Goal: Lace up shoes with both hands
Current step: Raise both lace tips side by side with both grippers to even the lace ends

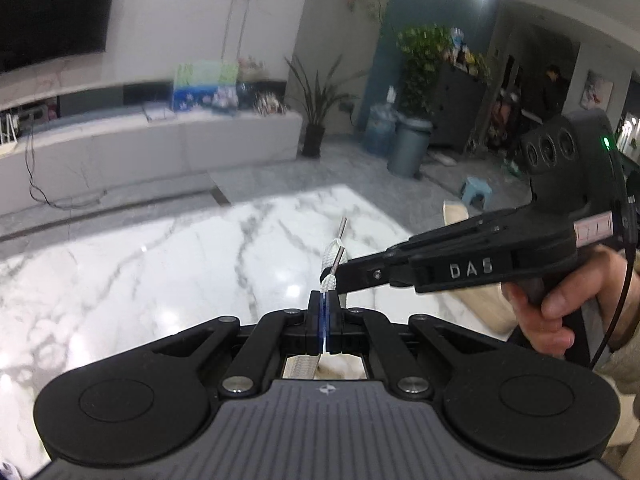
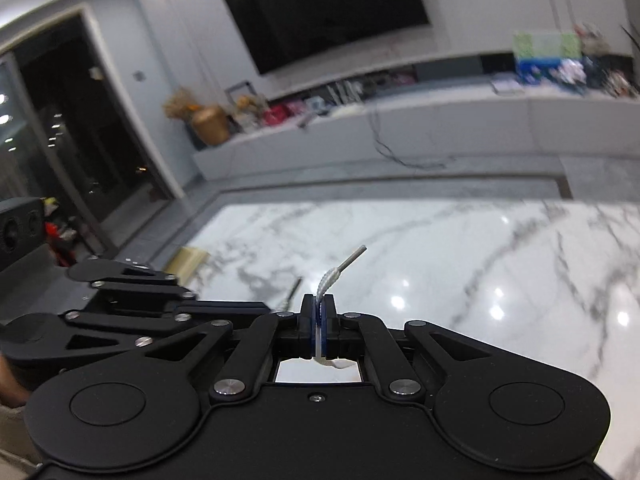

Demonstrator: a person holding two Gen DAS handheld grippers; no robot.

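Both tools clamped on lace ends

Left tool (image 1: 324, 300) pinches one white lace end (image 1: 330, 258); right tool (image 2: 319, 304) nips the other lace end (image 2: 326, 282), metal tips poking out beyond.

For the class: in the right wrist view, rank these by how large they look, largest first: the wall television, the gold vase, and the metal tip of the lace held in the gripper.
1. Wall television, by far the largest.
2. Gold vase.
3. Metal tip of the lace, smallest even though it is nearest the camera.
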